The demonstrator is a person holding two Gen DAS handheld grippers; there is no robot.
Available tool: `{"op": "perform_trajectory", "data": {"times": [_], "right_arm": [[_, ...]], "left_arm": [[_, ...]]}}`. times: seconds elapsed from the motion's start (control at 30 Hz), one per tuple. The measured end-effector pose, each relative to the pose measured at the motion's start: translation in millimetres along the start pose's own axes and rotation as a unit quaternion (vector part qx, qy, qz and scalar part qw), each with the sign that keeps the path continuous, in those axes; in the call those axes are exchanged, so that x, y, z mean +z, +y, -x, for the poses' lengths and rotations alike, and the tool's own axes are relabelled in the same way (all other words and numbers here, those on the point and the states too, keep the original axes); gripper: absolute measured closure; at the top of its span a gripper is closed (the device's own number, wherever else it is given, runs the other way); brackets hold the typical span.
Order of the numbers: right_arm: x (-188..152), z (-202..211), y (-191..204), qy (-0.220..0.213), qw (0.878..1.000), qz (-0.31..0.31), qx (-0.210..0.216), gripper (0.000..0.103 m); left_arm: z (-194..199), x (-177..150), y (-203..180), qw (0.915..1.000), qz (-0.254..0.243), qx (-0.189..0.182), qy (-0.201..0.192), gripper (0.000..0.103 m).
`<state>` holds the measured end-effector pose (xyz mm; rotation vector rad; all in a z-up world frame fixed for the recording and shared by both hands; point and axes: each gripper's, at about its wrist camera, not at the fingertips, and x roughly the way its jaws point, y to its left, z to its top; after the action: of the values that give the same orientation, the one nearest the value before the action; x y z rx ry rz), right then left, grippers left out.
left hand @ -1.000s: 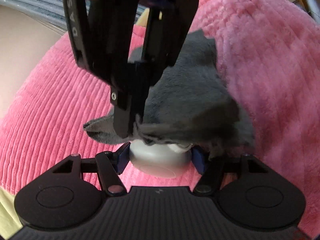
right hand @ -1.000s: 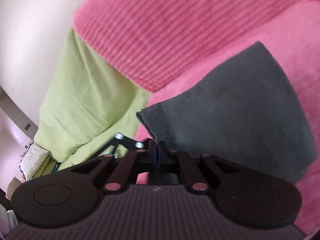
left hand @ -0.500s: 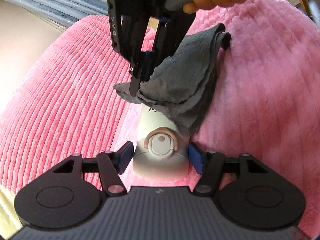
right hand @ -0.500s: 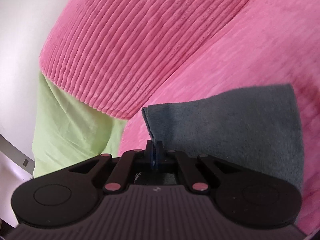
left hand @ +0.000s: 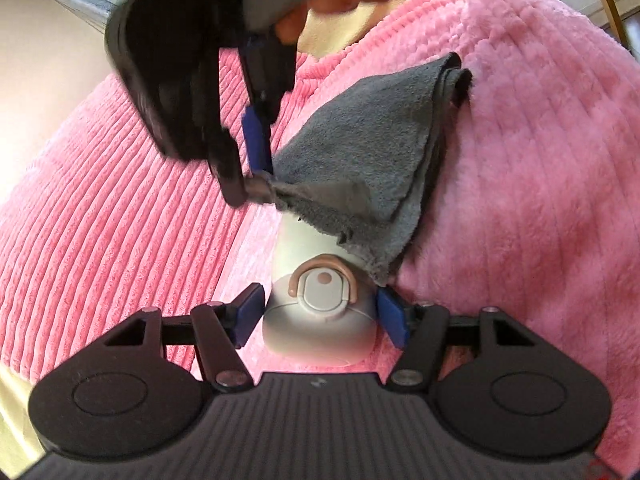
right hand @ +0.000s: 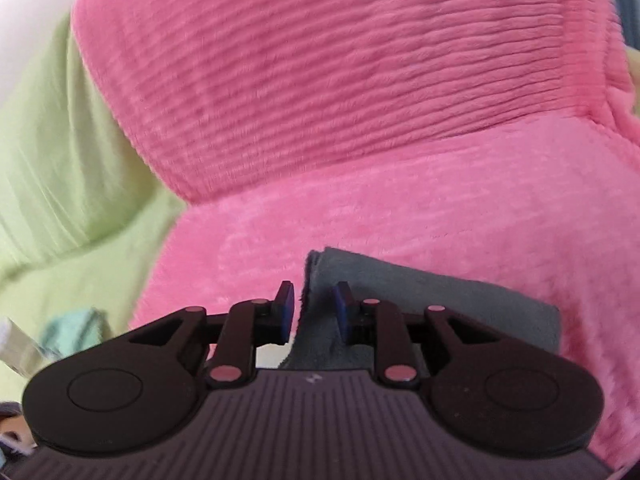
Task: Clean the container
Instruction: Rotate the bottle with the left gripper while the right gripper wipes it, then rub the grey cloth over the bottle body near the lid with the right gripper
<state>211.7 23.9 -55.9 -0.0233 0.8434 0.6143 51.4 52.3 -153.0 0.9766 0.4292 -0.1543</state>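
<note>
My left gripper [left hand: 320, 312] is shut on a white container [left hand: 320, 316] with a tan-handled lid, lying on the pink blanket. A grey cloth [left hand: 368, 160] drapes over the container's far end. My right gripper [left hand: 252, 168] hangs above it; in the right wrist view its jaws [right hand: 312, 308] stand slightly apart, with the edge of the grey cloth [right hand: 420, 292] loose between them.
A ribbed pink cushion [right hand: 340, 72] and fluffy pink blanket [left hand: 540, 160] fill both views. A light green sheet [right hand: 60, 160] lies at the left in the right wrist view. A wooden chair leg [left hand: 608, 4] shows at the top right.
My right gripper's jaws have parted from shut on the cloth. The cloth has slid off the lid toward the container's far end. The left gripper has kept its hold.
</note>
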Motion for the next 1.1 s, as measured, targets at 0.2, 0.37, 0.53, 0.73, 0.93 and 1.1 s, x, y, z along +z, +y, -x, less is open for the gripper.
{"op": "perform_trajectory", "data": {"times": [0.2, 0.37, 0.53, 0.73, 0.93, 1.1], "right_arm": [[-12.4, -9.4, 35.3, 0.009, 0.99, 0.101, -0.097, 0.09], [-34.9, 19.0, 18.4, -0.008, 0.993, 0.099, -0.062, 0.097], [-61.4, 48.3, -15.2, 0.018, 0.996, 0.073, -0.05, 0.101], [-71.0, 67.0, -35.6, 0.015, 1.0, -0.013, 0.008, 0.099], [-56.0, 62.9, 7.7, 0.005, 0.995, 0.078, -0.062, 0.082], [-69.1, 38.4, 34.9, 0.012, 0.982, 0.136, -0.128, 0.082]], "left_arm": [[2.0, -2.6, 0.8, 0.9998, 0.018, -0.005, 0.0, 0.037], [1.9, -6.9, 8.2, 0.9975, 0.062, -0.034, 0.006, 0.036], [4.4, -15.5, 20.8, 0.9911, 0.117, -0.064, 0.004, 0.036], [-7.3, -8.9, 61.4, 0.9658, 0.221, -0.135, -0.008, 0.033], [-9.5, -14.8, 69.9, 0.9596, 0.241, -0.145, -0.008, 0.033], [-14.5, -14.5, 72.5, 0.9597, 0.241, -0.145, -0.008, 0.033]]}}
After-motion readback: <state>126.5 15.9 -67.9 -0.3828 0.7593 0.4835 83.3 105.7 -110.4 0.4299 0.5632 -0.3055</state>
